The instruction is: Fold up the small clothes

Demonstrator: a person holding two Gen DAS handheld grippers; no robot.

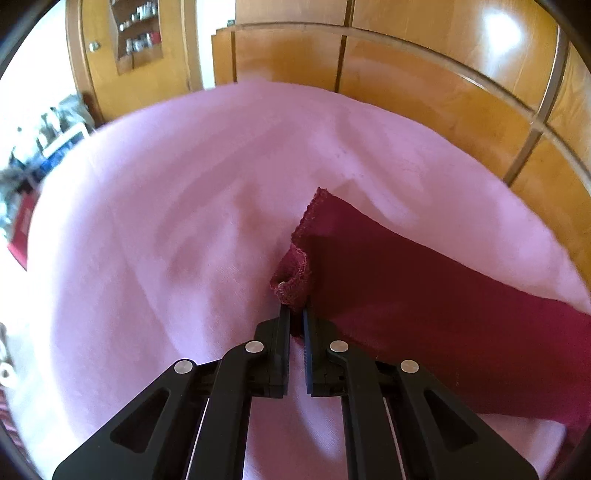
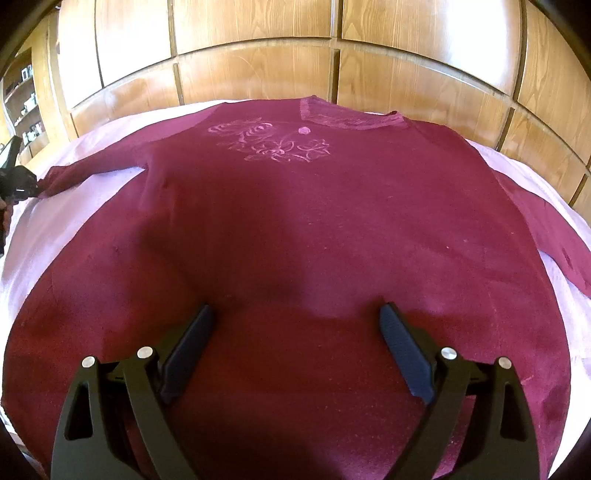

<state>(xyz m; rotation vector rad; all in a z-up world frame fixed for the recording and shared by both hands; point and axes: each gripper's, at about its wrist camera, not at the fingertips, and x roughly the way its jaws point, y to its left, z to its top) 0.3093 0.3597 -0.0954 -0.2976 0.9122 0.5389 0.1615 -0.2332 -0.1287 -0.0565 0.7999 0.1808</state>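
Observation:
A dark red long-sleeved shirt (image 2: 295,229) with a pink flower print (image 2: 269,142) lies spread flat, front up, on a pink sheet (image 2: 55,229). My left gripper (image 1: 295,314) is shut on the cuff of the shirt's left sleeve (image 1: 424,295), which stretches away to the right. It shows at the far left of the right wrist view (image 2: 22,184), gripping the sleeve end. My right gripper (image 2: 297,314) is open and empty, just above the lower body of the shirt. The other sleeve (image 2: 554,229) lies along the right side.
Wooden wardrobe panels (image 2: 258,70) stand close behind the sheet-covered surface. An open doorway and shelves (image 1: 136,33) show at the far left. Bare pink sheet (image 1: 147,221) lies left of the held sleeve.

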